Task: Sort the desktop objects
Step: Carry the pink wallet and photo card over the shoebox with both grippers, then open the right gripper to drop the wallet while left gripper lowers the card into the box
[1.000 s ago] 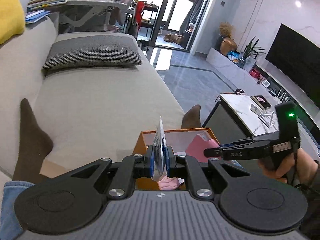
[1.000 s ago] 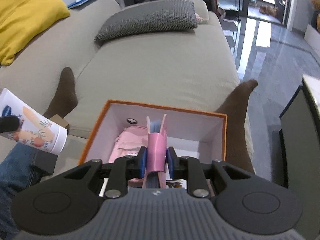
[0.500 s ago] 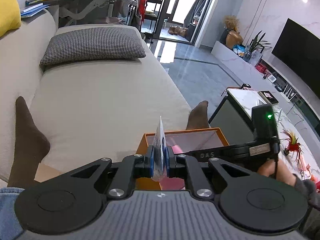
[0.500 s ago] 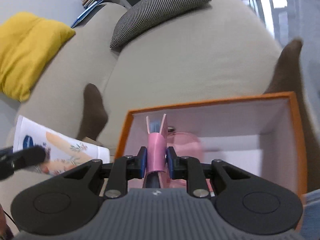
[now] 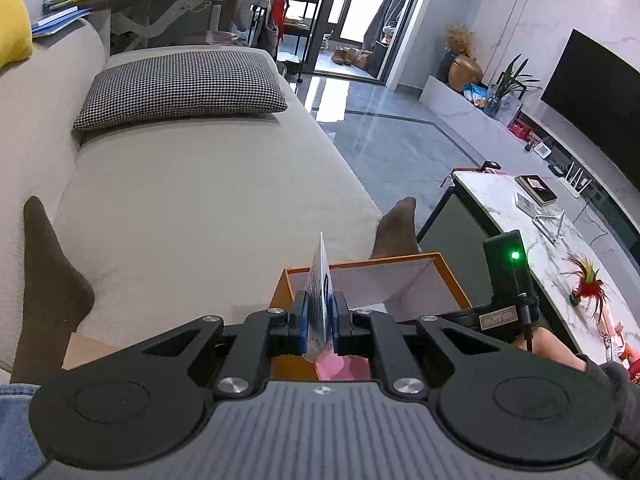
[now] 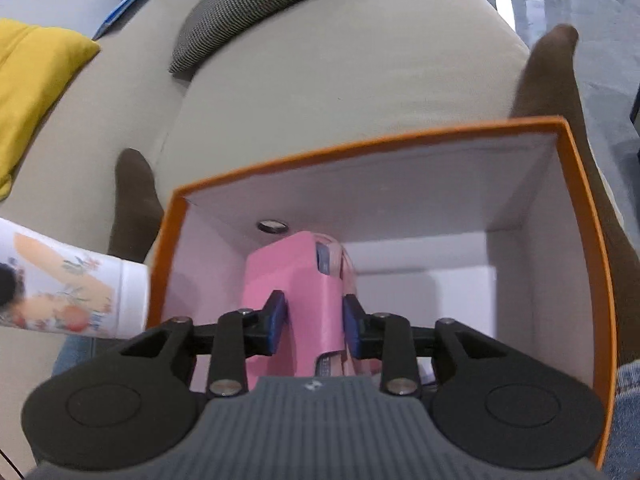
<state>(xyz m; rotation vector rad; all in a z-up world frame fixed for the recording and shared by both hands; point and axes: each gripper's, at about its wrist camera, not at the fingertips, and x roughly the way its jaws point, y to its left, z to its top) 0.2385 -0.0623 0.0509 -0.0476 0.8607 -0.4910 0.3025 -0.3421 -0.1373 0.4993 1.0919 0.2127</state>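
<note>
Sofa [image 5: 200, 200] (houndstooth cushion [image 5: 180, 84] on seat)

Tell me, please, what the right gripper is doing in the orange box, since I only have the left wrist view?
Observer: The right gripper is down inside the orange box, with its pads on either side of a pink case. I cannot tell whether they press on it.
Operator: Is anything else in there?
Observer: A small round metal piece sits by the far wall, behind the case.
Operator: Where is the tube relative to the box?
Observer: The tube, clamped in the left gripper, has its white cap end outside the box, beside the left wall and not over the opening.
</note>
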